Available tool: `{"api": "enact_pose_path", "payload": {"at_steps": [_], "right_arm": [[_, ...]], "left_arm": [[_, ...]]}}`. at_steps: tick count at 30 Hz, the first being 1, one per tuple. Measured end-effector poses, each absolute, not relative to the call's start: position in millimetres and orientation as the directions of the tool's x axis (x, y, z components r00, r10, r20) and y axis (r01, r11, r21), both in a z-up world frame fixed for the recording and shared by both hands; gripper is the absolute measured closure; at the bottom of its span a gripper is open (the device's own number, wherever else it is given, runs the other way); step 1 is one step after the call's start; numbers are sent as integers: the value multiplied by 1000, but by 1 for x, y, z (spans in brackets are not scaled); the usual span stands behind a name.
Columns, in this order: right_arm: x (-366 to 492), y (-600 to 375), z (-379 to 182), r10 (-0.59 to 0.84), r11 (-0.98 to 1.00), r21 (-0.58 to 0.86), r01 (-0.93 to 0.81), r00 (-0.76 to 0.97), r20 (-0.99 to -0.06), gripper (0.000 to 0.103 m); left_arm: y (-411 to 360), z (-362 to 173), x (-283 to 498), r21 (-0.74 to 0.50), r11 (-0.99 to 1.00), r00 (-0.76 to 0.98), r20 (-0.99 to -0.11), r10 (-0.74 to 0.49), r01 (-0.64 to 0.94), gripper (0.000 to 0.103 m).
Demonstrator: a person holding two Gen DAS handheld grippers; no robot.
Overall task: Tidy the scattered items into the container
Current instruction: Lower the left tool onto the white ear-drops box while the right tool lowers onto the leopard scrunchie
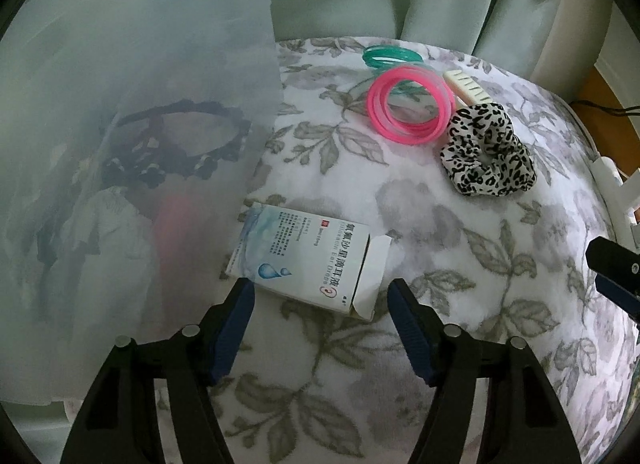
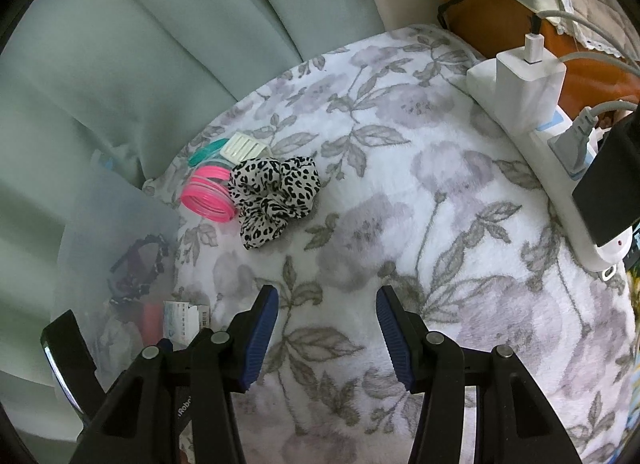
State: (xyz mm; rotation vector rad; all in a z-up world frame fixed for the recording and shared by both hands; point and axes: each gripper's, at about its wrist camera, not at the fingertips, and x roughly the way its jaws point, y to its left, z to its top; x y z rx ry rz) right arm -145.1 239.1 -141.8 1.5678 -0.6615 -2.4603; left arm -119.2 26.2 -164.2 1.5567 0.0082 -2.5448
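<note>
Left claw (image 1: 320,296): fingers apart, just before the ear drops box (image 1: 304,254).
Right claw (image 2: 326,308): fingers apart, holds nothing.
Scrunchie (image 2: 276,194): touches pink bangles (image 2: 208,194).

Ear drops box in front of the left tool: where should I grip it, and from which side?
Grip the white cardboard ear drops box across its long side edges, mid-body, coming from above. It lies flat on the floral blanket beside the translucent plastic container; avoid its open end flap. The open left tool looks wide enough.
</note>
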Motion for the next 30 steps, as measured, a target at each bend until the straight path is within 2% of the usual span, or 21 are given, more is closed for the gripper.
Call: {"api": "enact_pose_path", "payload": {"at_steps": [2,7,16,20,30], "right_arm": [[-145,239,-142,-354,-891,440,-108,-441,-825,48],[-145,239,-142,-358,-891,443,-104,-439,-824,48],[-144,239,-141,-360,-890,445,-102,-443,-821,48],[-144,241,-141,-359,-890,444,-104,-442,-822,48],[-145,243,-145,-361,-890,444,-105,-434,-825,48]], "left_arm": [[24,-164,-119,75,-987,-448,-884,-132,142,40],[22,-163,-119,71,-987,-448,-884,-129,144,43],[33,-171,-123,28,-997,-419,-906,-56,72,43],[40,-160,-122,106,-992,-456,-881,-123,64,41],[25,-178,-126,43,-994,-390,-917,-78,98,38]]}}
